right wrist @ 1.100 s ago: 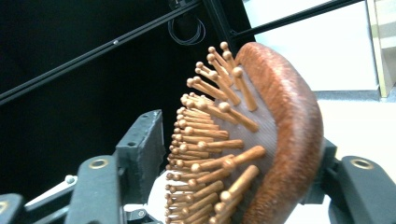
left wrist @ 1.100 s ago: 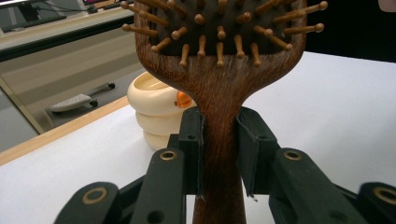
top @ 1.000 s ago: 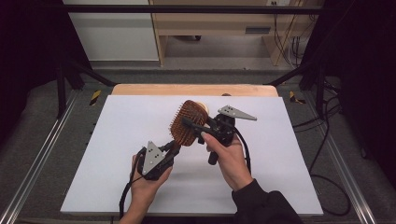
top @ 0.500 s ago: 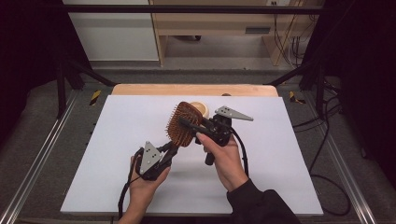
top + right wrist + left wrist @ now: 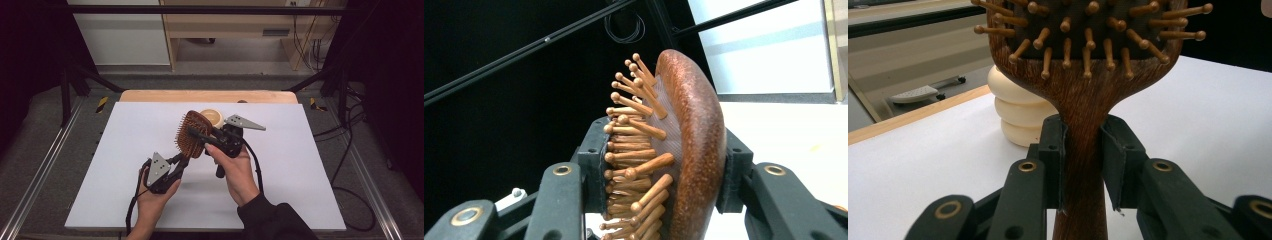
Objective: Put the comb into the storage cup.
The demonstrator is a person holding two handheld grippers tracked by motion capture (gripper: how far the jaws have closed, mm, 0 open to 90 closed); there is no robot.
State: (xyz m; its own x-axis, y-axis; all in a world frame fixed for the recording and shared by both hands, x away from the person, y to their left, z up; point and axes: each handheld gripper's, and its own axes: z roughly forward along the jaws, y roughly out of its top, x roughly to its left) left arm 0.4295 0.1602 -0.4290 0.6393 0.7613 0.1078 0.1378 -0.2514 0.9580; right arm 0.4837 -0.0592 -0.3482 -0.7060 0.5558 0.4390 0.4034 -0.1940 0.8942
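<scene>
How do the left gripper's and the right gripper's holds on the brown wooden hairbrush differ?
The left gripper clamps the narrow handle of the brown wooden hairbrush; the right gripper clamps the broad head. The left gripper's jaws press bare wood on both sides; the right gripper's press the bristle pins on one side and the smooth back on the other. Both are shut on the brush, holding it above the white table.

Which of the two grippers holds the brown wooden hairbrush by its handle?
The left gripper: it is shut on the narrow handle of the brown wooden hairbrush. The right gripper clamps the wide bristled head instead, one finger on the bristles, the other on its back.
</scene>
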